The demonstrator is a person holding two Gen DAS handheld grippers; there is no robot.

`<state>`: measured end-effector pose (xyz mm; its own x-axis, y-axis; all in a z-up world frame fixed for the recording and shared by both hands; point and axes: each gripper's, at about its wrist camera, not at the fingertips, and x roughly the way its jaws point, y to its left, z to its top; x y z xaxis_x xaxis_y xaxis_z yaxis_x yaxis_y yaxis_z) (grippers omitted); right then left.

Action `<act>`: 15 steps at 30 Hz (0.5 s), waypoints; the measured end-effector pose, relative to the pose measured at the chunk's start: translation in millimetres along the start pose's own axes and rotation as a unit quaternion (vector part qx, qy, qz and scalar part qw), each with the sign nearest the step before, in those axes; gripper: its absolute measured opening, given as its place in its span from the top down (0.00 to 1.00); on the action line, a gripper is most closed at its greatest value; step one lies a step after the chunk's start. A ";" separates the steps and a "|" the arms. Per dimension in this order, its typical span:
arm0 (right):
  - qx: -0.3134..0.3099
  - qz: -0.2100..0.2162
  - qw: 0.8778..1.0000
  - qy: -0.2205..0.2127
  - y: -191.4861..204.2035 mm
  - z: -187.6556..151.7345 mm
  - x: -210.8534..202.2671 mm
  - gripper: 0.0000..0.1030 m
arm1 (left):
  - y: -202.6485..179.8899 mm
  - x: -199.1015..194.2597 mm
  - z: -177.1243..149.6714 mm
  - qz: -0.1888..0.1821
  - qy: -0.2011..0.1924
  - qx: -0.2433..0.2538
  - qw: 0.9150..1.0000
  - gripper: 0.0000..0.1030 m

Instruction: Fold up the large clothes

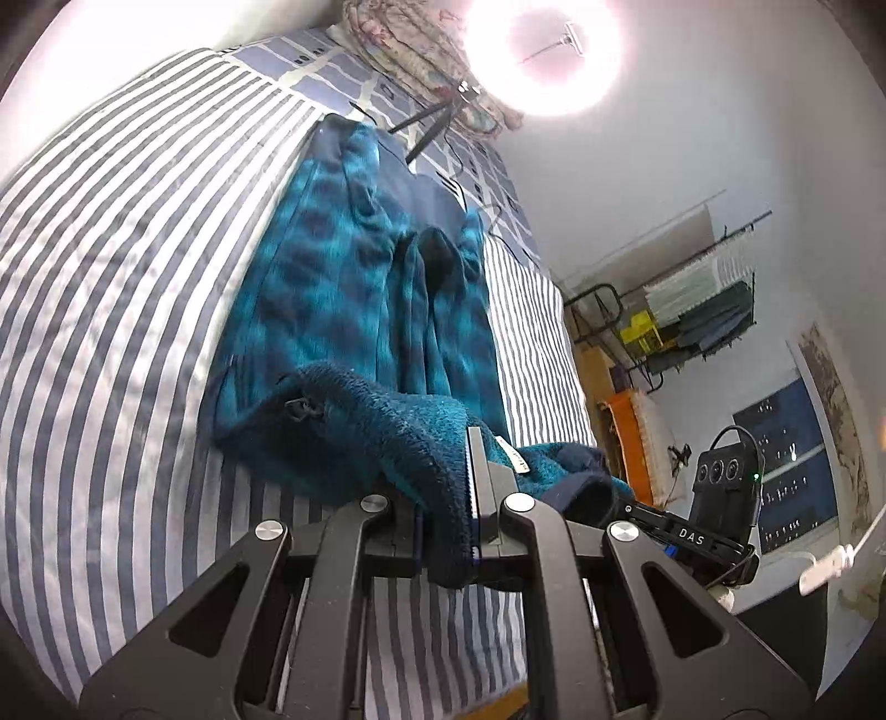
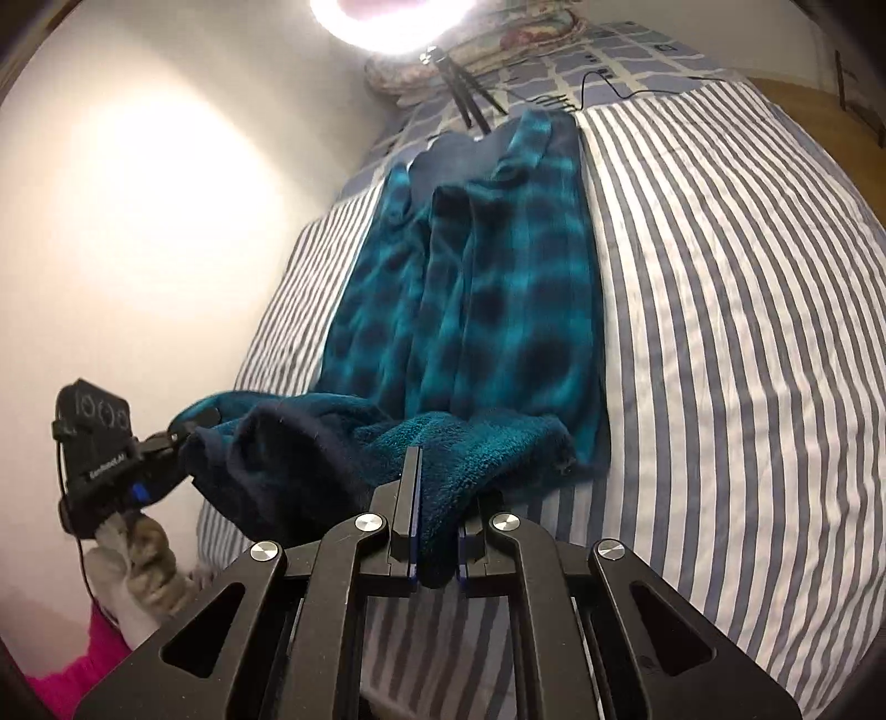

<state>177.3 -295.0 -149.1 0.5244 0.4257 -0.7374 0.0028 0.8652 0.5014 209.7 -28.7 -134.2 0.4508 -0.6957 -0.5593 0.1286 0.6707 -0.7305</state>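
Striped blue-and-white bedding (image 1: 127, 288) was what everything got laid out on, with a bright ring lamp on a small tripod (image 1: 545, 52) parked at the far end of the bed.

From the left wrist view, the fluffy teal-and-navy plaid fleece garment (image 1: 332, 288) was stretched lengthwise down the bed, already narrowed into a long strip. Its near edge was lifted and pinched tight in the left gripper (image 1: 459, 531), with a white care label (image 1: 512, 457) poking out beside the finger. The other tool could be seen off to the right, also buried in fleece.

From the right wrist view, the same fleece (image 2: 498, 288) ran away toward the lamp, and its near hem was clamped between the pressed-together fingers of the right gripper (image 2: 437, 543), thick pile bulging out of the jaws.

Probably best done like this: both corners get raised together, kept level and taut, then carried forward over the far end so the edges line up. Thick fleece slips, so an uneven lift would likely leave a skewed fold.
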 end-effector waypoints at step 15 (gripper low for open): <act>0.054 -0.046 0.997 0.034 -35.0 104.6 102.0 0.93 | 58.8 109.1 79.3 0.057 0.031 -0.045 0.997 0.91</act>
<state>319.8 -309.6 -194.5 0.4586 0.3670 -0.8094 0.1419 0.8688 0.4743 336.5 -44.8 -207.1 0.4019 -0.6322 -0.6624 -0.0021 0.7227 -0.6911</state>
